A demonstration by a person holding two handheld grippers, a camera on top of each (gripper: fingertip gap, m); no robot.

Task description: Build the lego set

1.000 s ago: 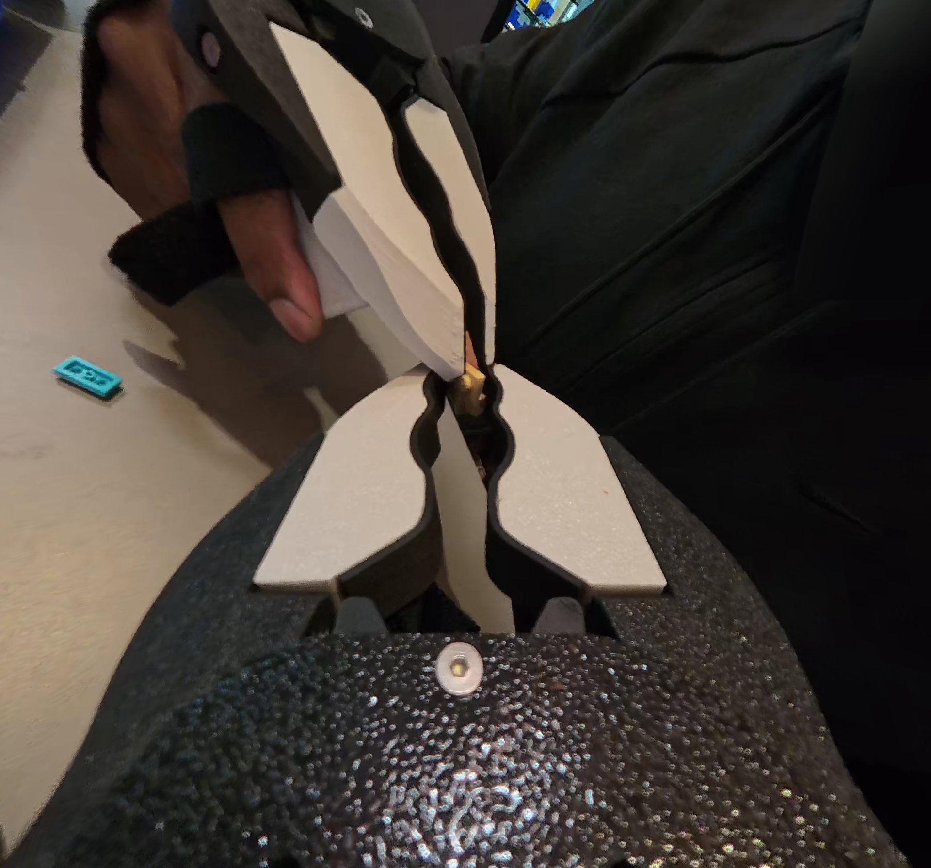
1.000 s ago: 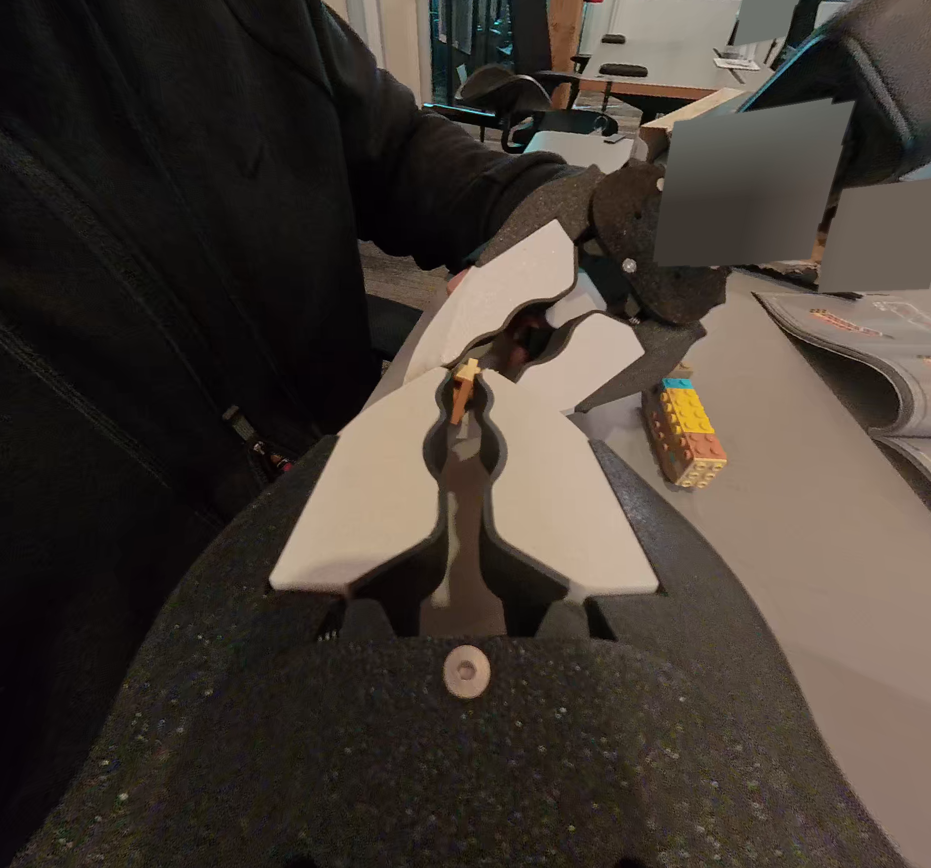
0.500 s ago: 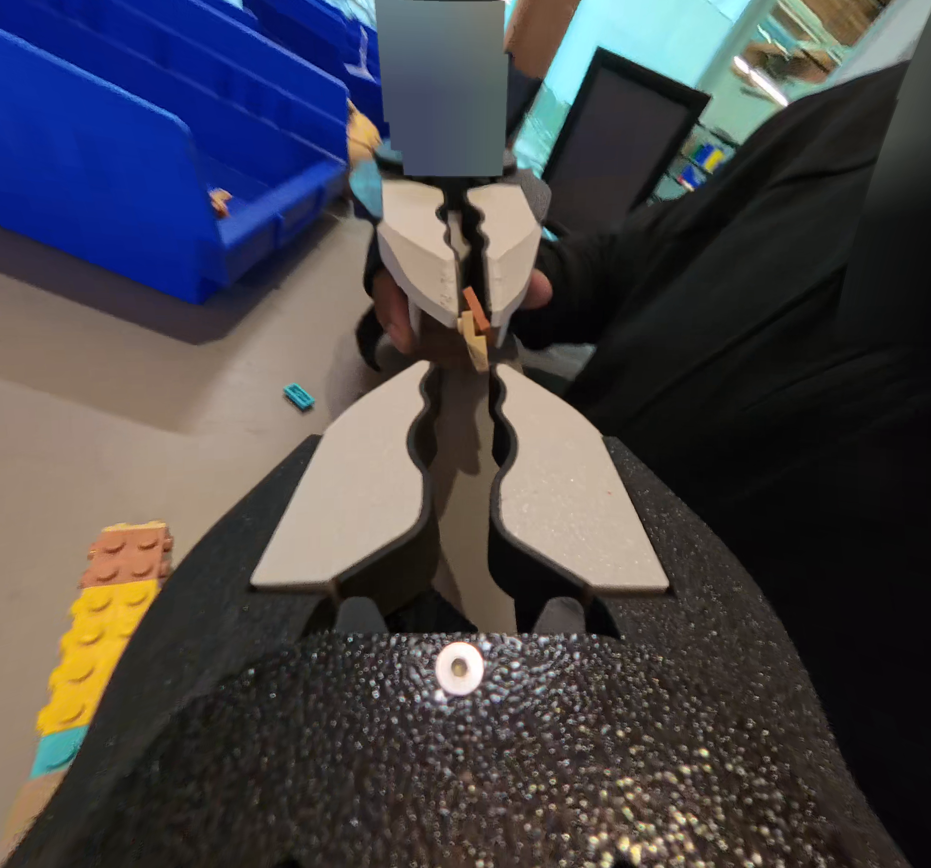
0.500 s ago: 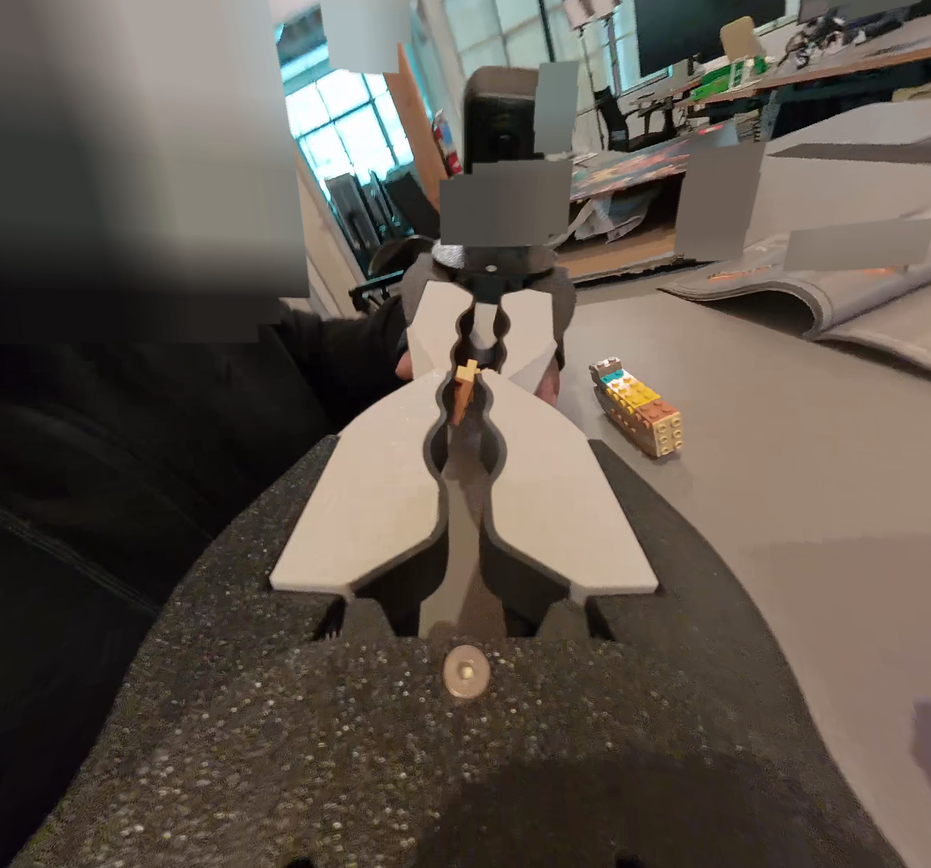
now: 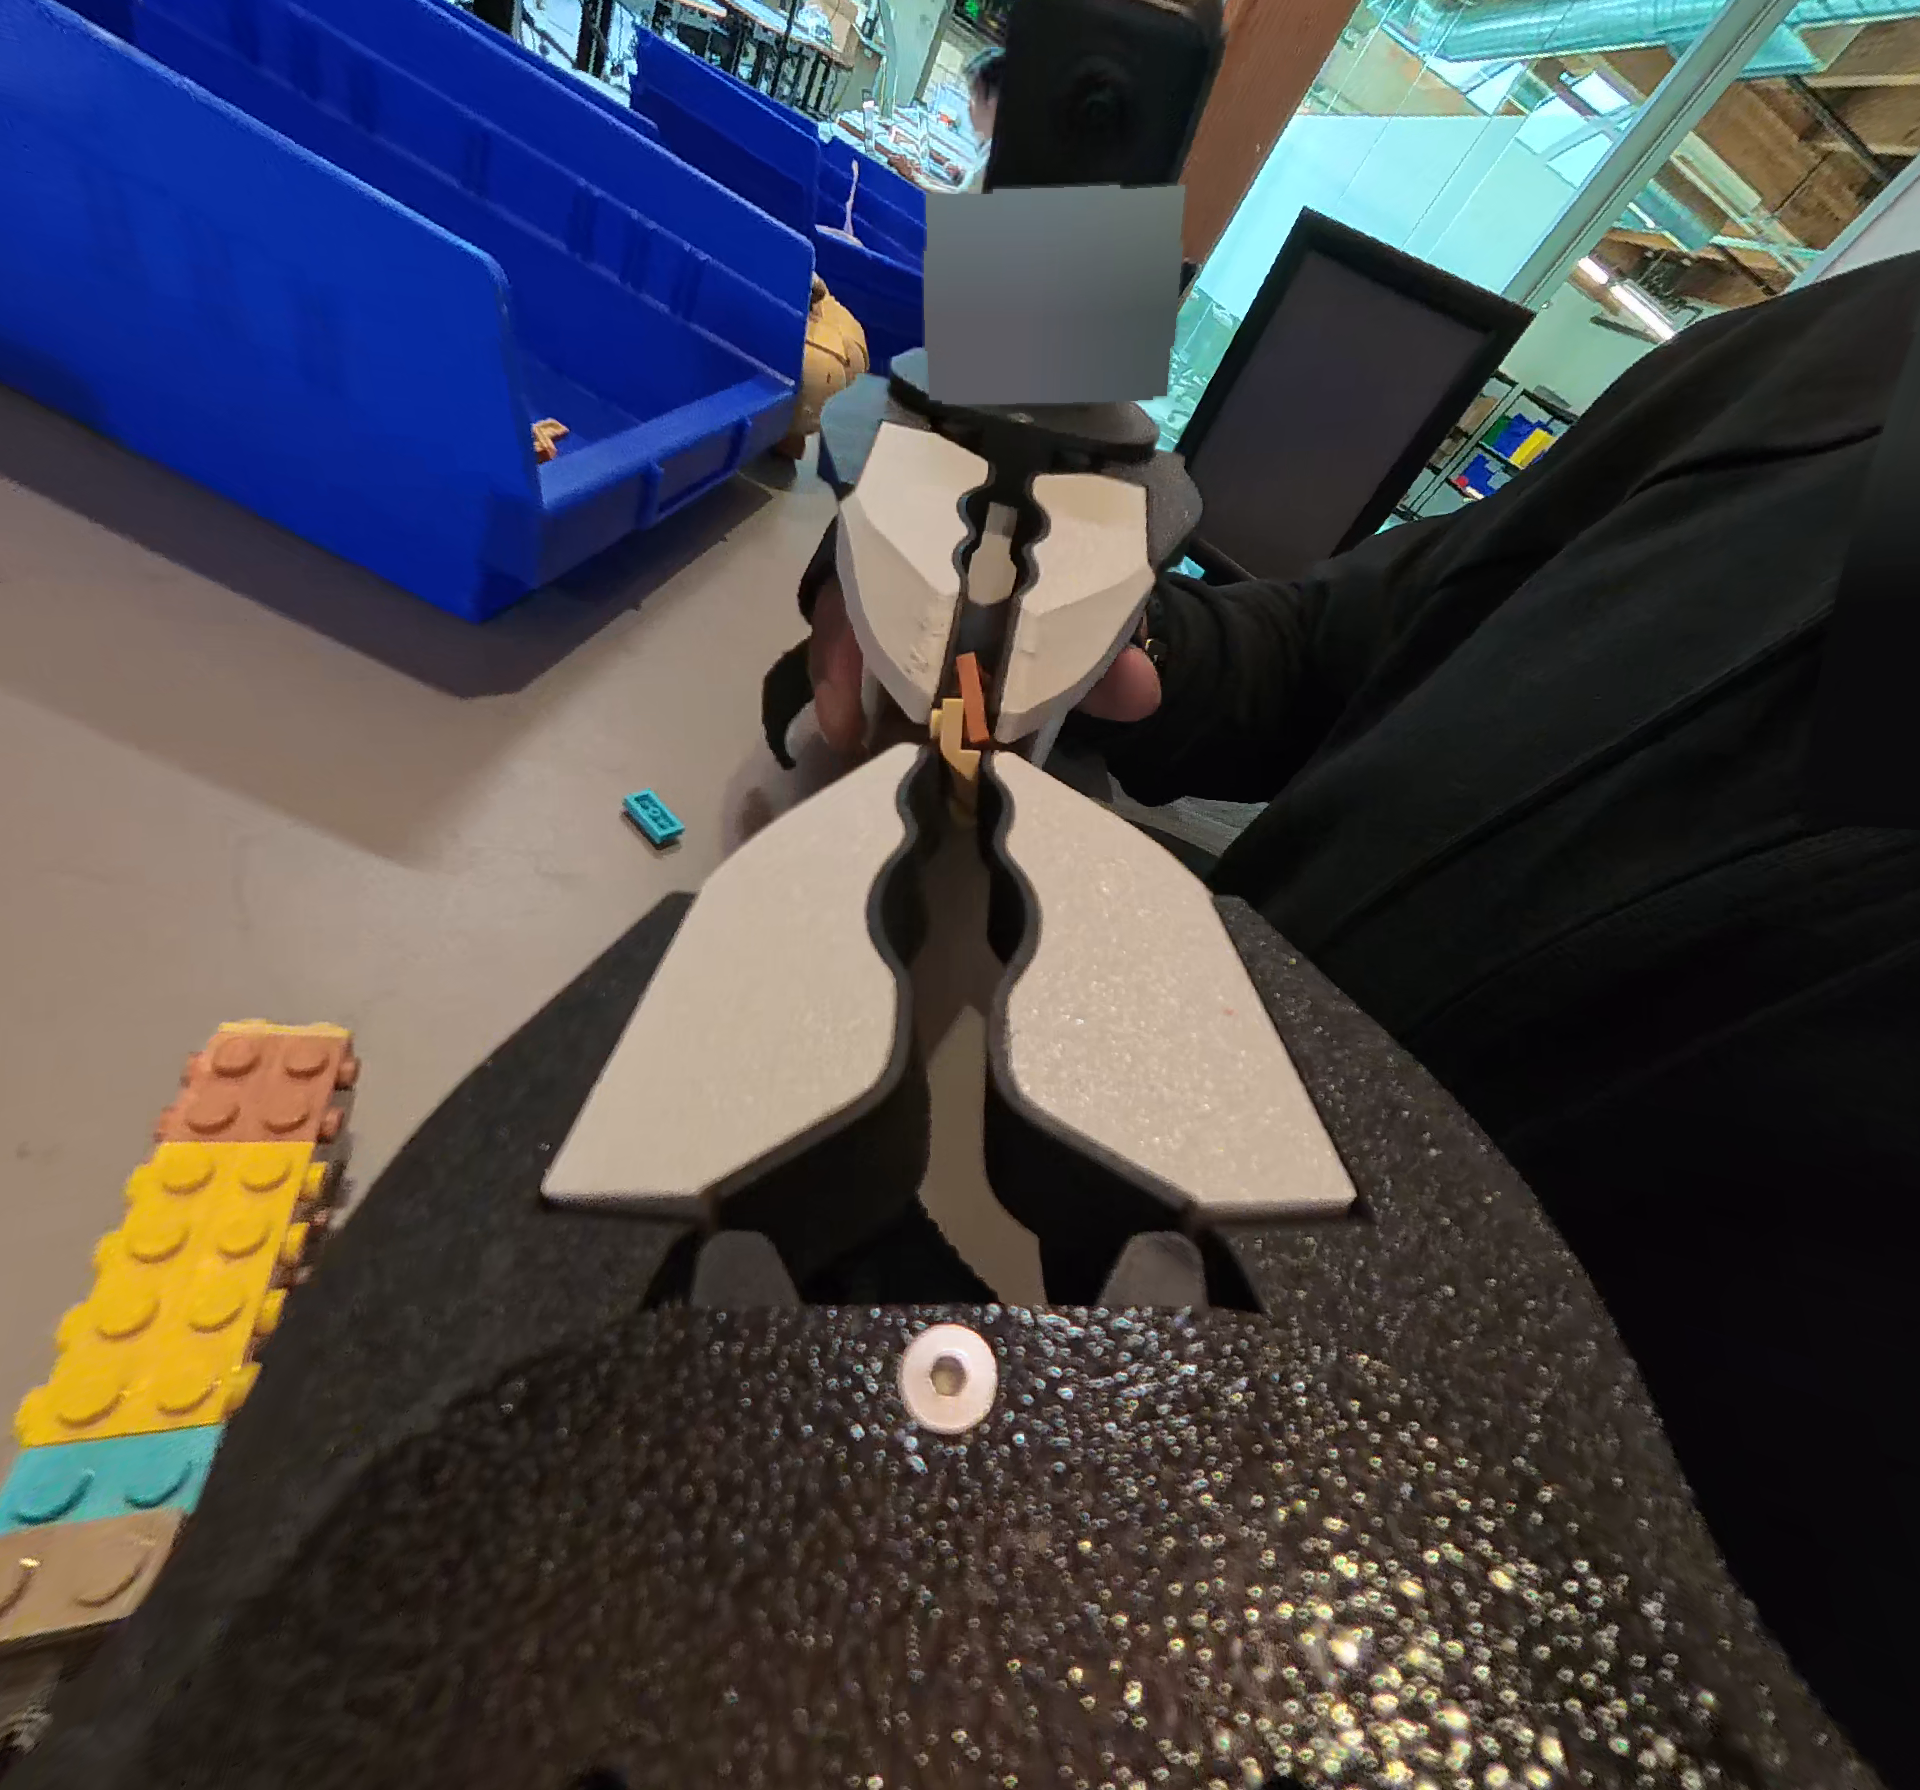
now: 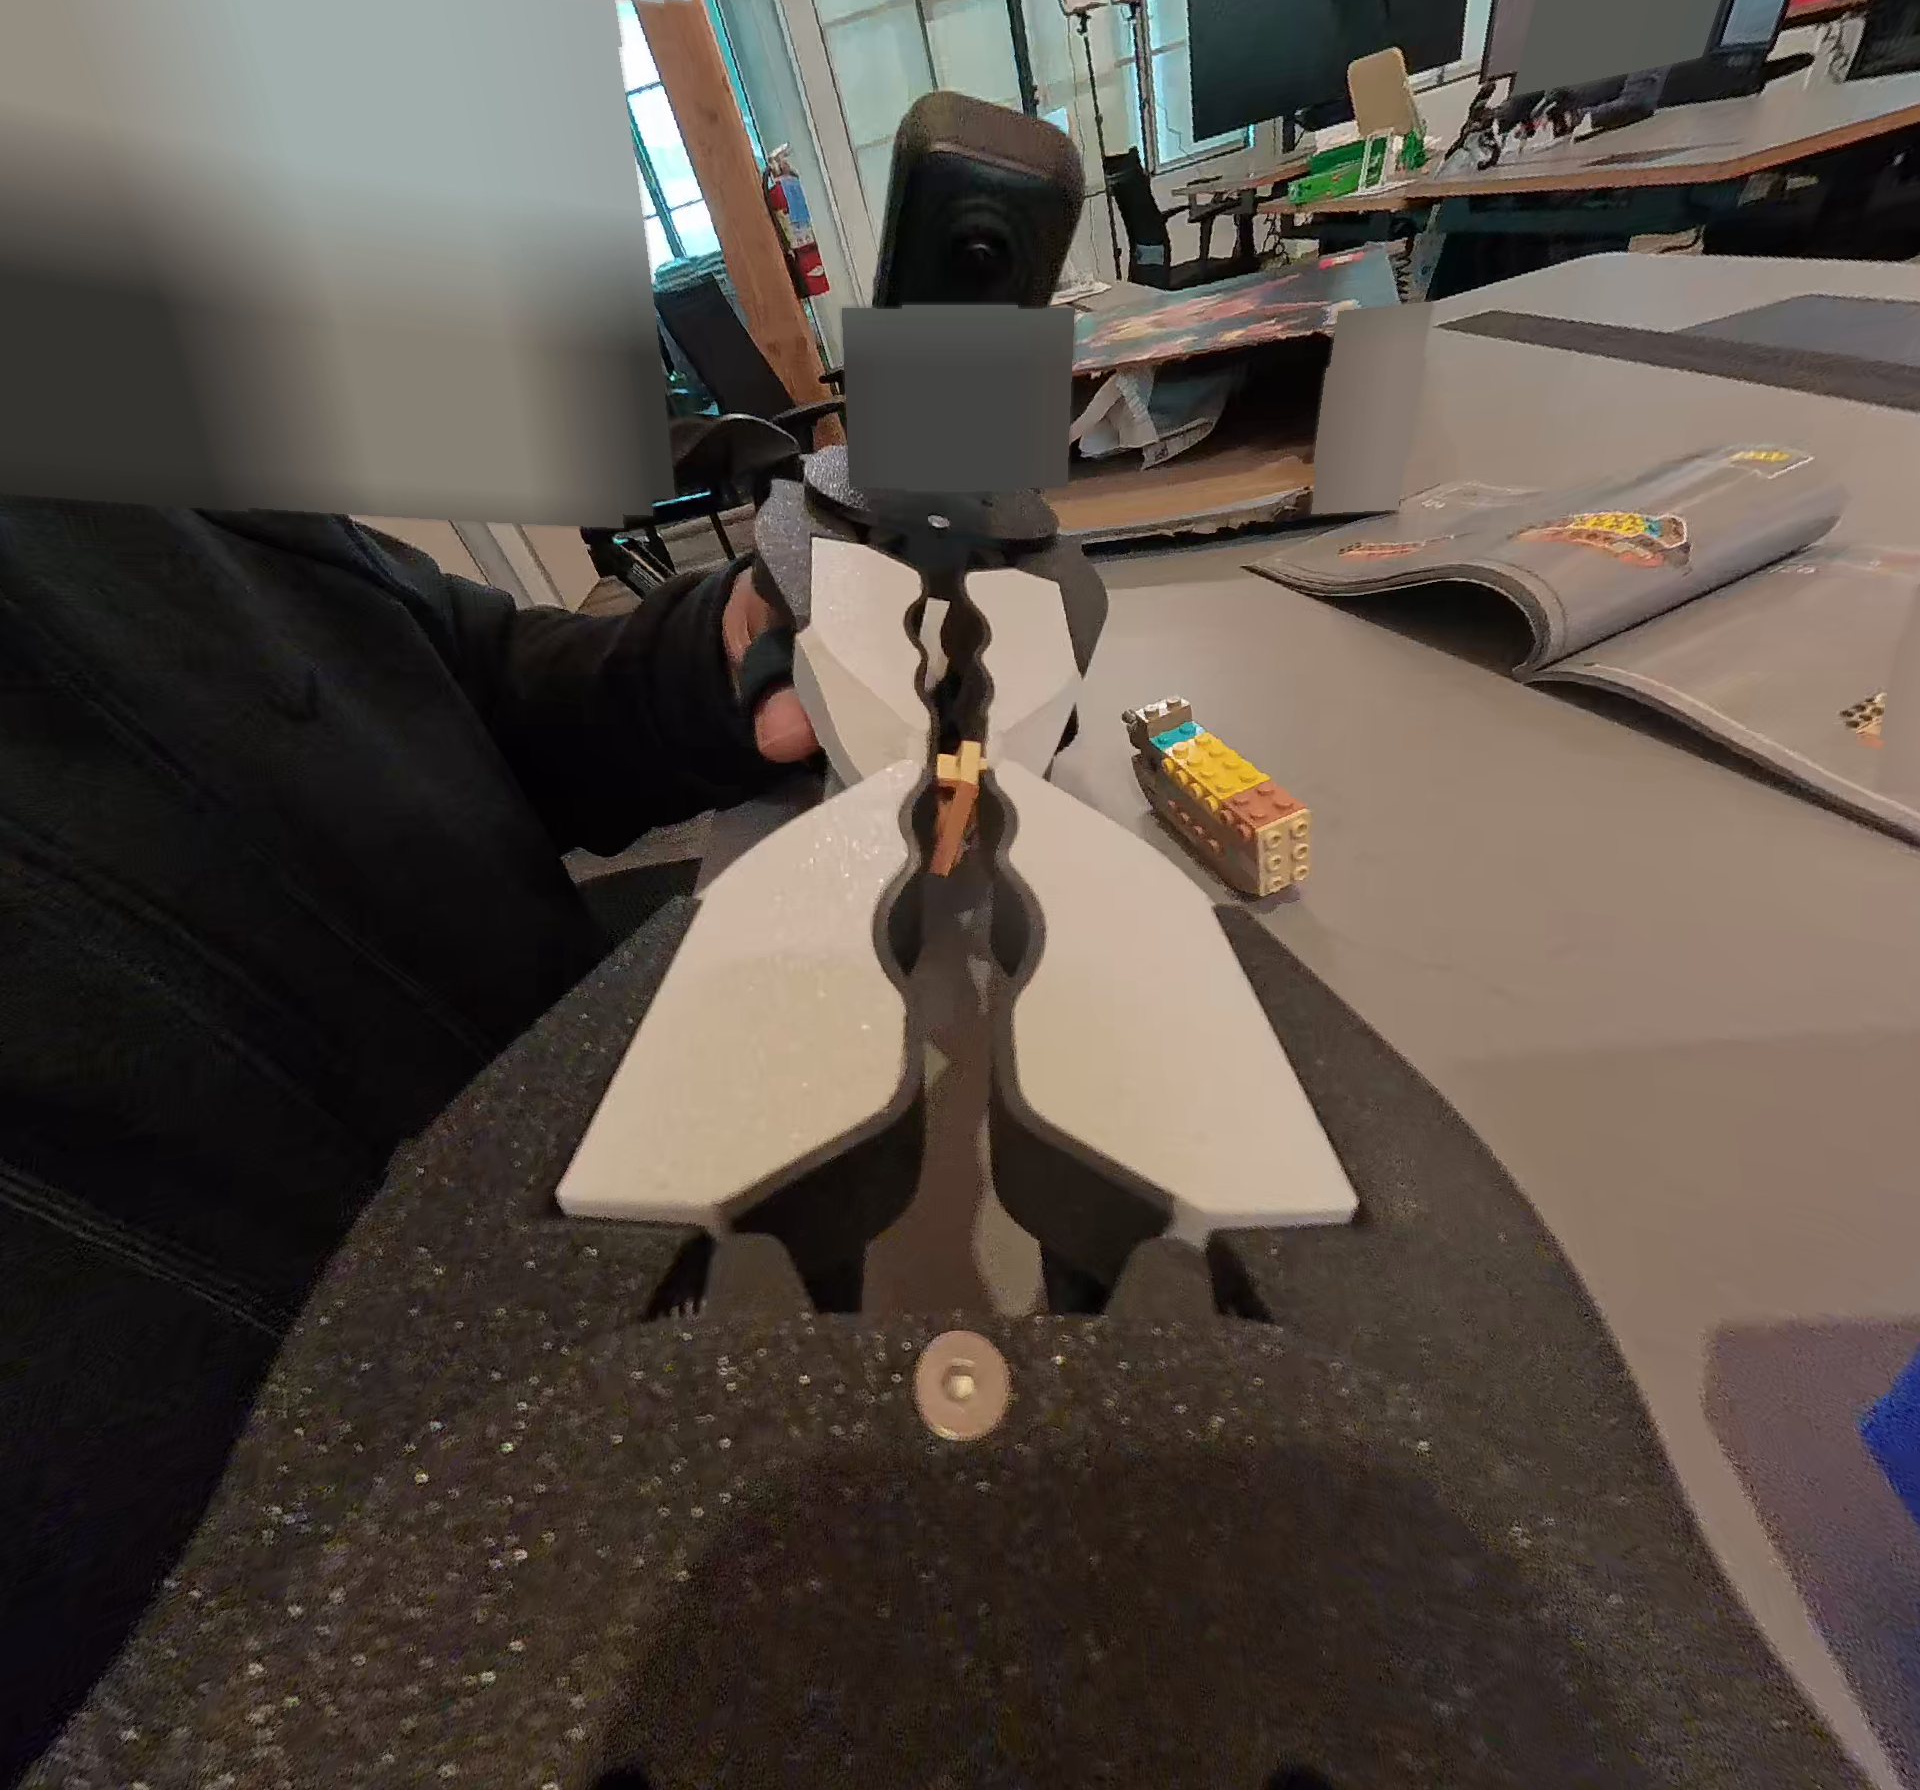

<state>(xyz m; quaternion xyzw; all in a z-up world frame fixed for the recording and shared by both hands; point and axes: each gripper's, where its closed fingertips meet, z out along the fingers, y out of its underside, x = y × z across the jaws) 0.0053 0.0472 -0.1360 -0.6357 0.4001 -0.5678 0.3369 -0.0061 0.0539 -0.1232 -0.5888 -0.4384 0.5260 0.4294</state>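
- A smooth grey table (image 5: 260, 805) fills the left of the left wrist view and the right of the right wrist view.
- Large blue plastic bins (image 5: 312, 317) stand on it at upper left.
- A small teal flat brick (image 5: 652, 818) lies alone at centre left.
- A yellow, brown and teal brick block (image 6: 1226, 810) rests right of centre.
- An open grey booklet (image 6: 1621, 597) lies at upper right.

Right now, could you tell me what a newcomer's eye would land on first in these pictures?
Two grippers meet tip to tip above the grey table: the left gripper pinches a tan lego piece, the right gripper a brown lego piece. Next come the yellow-topped lego build lying beside them and the blue bins behind.
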